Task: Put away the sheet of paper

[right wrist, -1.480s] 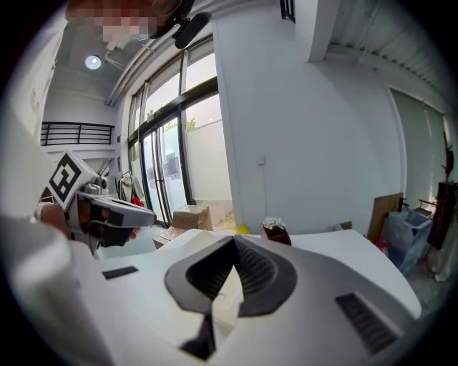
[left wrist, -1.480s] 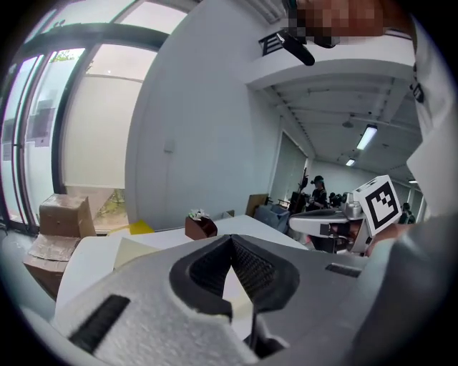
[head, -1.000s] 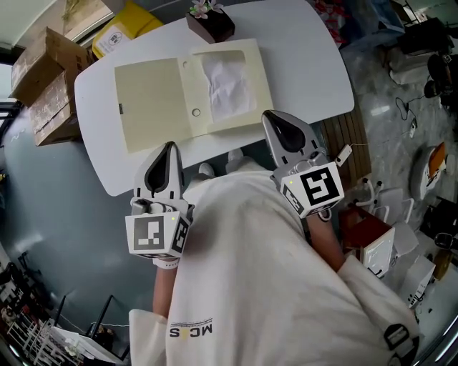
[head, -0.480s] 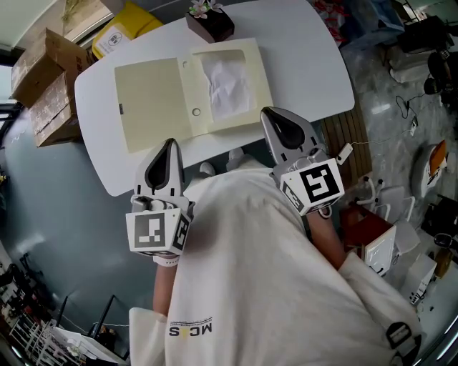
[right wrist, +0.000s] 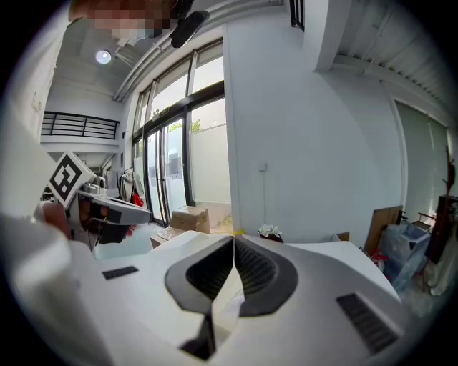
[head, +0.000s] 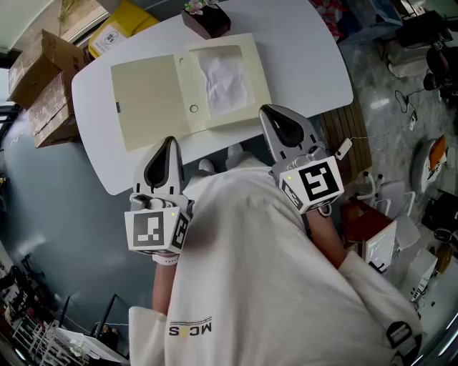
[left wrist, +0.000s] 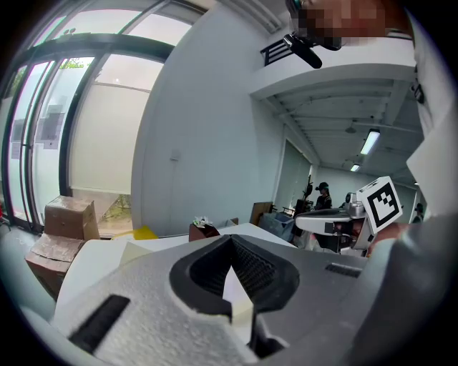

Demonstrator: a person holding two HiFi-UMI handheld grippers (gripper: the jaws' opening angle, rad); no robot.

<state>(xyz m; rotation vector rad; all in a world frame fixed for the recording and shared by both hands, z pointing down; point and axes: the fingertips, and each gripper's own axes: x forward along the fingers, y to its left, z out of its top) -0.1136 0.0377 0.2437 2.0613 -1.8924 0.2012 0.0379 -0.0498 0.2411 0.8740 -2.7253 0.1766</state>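
Observation:
An open cream folder [head: 147,100] lies on the white table [head: 308,64]. A crumpled white sheet of paper [head: 225,78] rests in its right half, and a round clasp [head: 194,109] sits near the fold. My left gripper [head: 169,144] hovers at the table's near edge, below the folder's left flap, shut with nothing in it. My right gripper [head: 267,113] is at the near edge too, just below the folder's right corner, shut and empty. In the left gripper view the jaws [left wrist: 230,238] meet at the tip; in the right gripper view [right wrist: 233,239] they do as well.
A dark box with flowers [head: 206,18] stands at the table's far edge behind the folder. Cardboard boxes [head: 43,78] and a yellow package [head: 114,32] sit on the floor at the left. Cables, bags and clutter lie on the floor to the right [head: 422,171].

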